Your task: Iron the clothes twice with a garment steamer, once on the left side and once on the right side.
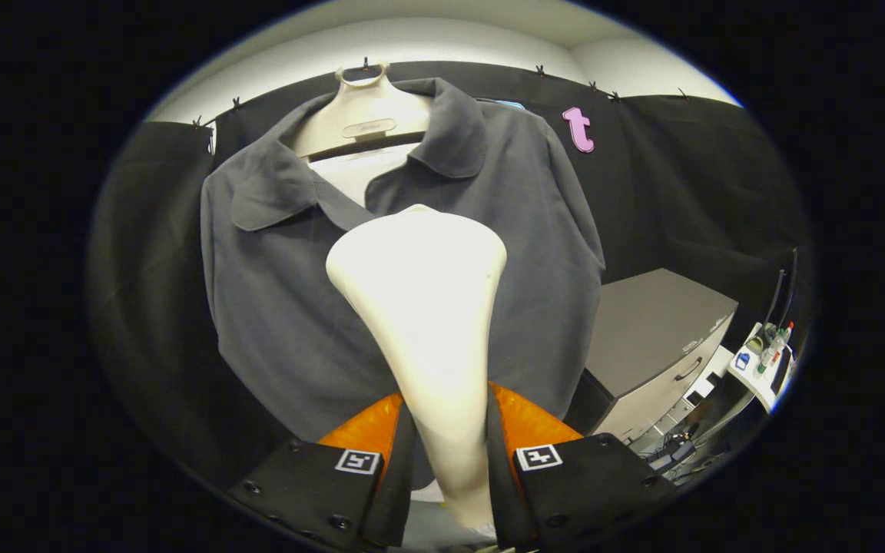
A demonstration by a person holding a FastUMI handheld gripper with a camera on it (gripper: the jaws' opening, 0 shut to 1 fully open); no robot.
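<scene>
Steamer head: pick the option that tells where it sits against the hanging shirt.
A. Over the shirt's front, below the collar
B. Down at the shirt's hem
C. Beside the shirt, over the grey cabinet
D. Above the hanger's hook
A: the gripper is shut on the steamer by its handle, and the wide head stands in front of the grey shirt, just below the open collar.

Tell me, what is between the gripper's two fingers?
The gripper view shows the garment steamer's handle between the fingers of the gripper, which press it on both sides. Its wide head sits against the grey shirt.
</scene>
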